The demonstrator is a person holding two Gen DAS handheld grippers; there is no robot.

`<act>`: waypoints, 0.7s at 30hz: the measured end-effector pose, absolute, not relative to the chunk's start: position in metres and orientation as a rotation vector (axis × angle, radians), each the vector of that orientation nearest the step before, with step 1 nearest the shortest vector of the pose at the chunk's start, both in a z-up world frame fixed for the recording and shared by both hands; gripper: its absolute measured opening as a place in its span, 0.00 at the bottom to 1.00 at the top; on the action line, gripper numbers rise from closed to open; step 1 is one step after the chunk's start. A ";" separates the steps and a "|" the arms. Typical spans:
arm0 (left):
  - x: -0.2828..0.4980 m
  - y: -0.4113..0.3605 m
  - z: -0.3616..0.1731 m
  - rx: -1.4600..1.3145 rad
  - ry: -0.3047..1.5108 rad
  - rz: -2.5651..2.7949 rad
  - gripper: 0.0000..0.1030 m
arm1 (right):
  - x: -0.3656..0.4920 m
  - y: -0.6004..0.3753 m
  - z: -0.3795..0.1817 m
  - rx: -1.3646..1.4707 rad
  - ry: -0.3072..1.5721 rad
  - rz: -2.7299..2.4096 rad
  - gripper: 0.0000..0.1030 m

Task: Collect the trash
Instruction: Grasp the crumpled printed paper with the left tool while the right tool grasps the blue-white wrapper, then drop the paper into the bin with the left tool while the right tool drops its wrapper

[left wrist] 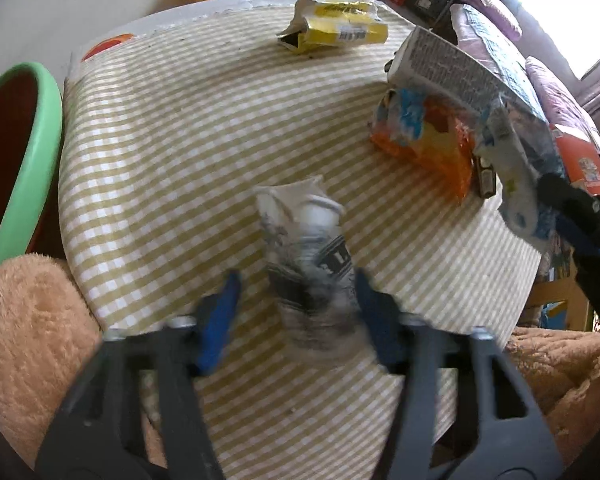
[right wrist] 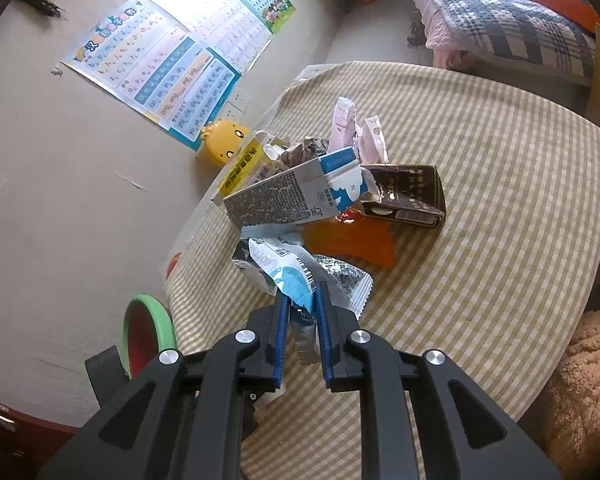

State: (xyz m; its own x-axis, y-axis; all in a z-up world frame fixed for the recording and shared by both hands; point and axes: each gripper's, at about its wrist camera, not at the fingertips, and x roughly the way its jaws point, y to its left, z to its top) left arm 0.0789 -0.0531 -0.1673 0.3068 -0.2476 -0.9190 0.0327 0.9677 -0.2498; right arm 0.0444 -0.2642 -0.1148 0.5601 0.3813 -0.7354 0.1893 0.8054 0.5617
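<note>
My left gripper (left wrist: 296, 284) is open around a crumpled white and black paper cup (left wrist: 306, 248) lying on the checked table (left wrist: 180, 152); the right finger touches it, the left stands apart. My right gripper (right wrist: 302, 300) is shut on a blue and white plastic wrapper (right wrist: 288, 276) and holds it over the table; it shows at the right in the left wrist view (left wrist: 516, 184). A trash pile lies beyond: a grey and blue milk carton (right wrist: 296, 196), an orange wrapper (right wrist: 352, 240), a dark brown box (right wrist: 408, 196), pink wrappers (right wrist: 360, 132). A yellow carton (left wrist: 336, 26) lies at the far edge.
A green-rimmed red bin (left wrist: 24, 152) stands left of the table, also in the right wrist view (right wrist: 148, 332). A yellow toy (right wrist: 224, 140) sits against the wall. A furry beige seat (left wrist: 32, 340) is at the near edge. A bed (right wrist: 512, 12) lies beyond the table.
</note>
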 end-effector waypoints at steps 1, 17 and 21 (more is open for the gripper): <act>0.079 -0.053 -0.163 -0.198 1.240 -0.192 0.31 | 0.044 -0.263 -0.114 0.644 0.981 0.120 0.13; 0.055 -0.005 -0.073 -0.149 0.948 -0.146 0.27 | 0.044 -0.232 -0.120 0.524 0.959 0.136 0.13; 0.048 0.018 -0.066 -0.162 0.922 -0.115 0.27 | 0.043 -0.219 -0.121 0.478 0.962 0.149 0.13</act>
State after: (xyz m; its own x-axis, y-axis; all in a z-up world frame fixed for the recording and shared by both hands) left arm 0.0484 0.0177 -0.0657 0.5994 -0.1678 -0.7826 0.0289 0.9817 -0.1884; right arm 0.0431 -0.2194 -0.1206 0.5709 0.3293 -0.7521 0.0868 0.8867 0.4541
